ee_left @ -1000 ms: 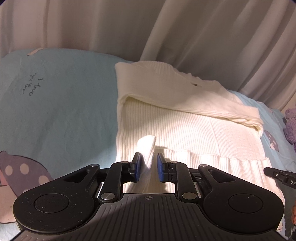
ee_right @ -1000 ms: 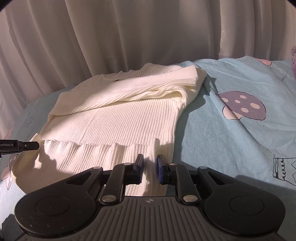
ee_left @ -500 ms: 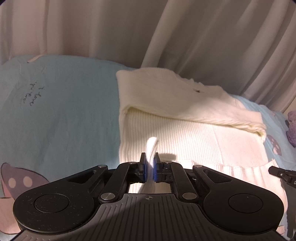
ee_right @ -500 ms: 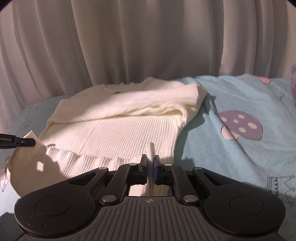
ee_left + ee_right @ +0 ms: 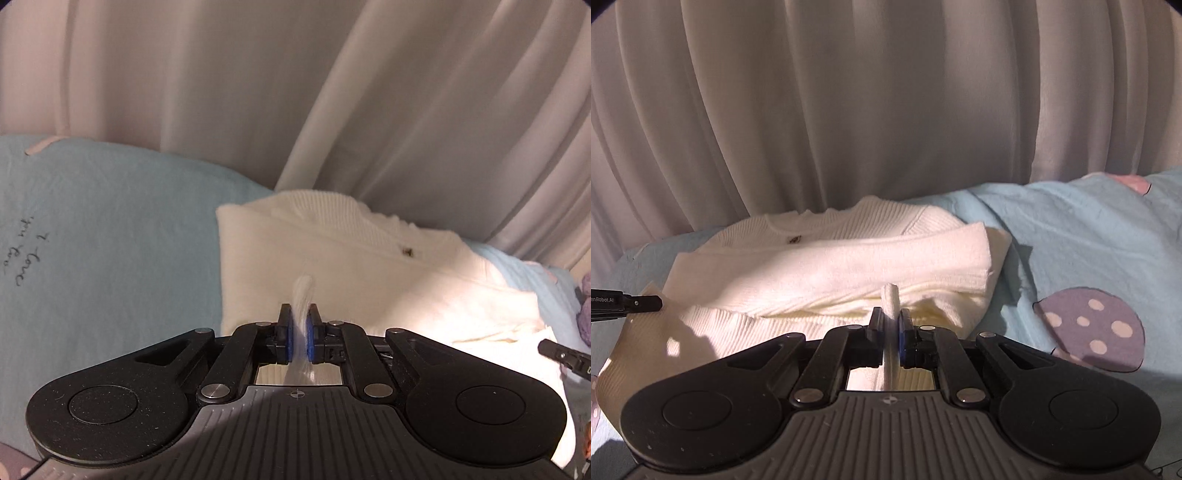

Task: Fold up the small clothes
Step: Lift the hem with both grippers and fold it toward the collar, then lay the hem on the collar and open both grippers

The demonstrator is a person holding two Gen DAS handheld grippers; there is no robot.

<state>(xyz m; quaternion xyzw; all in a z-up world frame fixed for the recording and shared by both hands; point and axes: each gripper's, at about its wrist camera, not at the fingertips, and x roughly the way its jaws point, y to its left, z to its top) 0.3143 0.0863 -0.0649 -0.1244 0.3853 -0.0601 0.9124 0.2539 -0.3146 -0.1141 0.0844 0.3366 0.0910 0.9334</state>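
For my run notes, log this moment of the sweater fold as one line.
step: bottom fold | left tongs: shut on sweater hem | right tongs: shut on sweater hem | sweater: cream ribbed, sleeves folded across | surface: blue bedsheet

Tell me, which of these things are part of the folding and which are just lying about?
Part of the job:
- white knitted sweater, its hem pinched
- left tongs, shut on the hem
- right tongs, shut on the hem

Just lying about:
- blue bedsheet with its mushroom print
- curtain
- purple knitted thing at the edge
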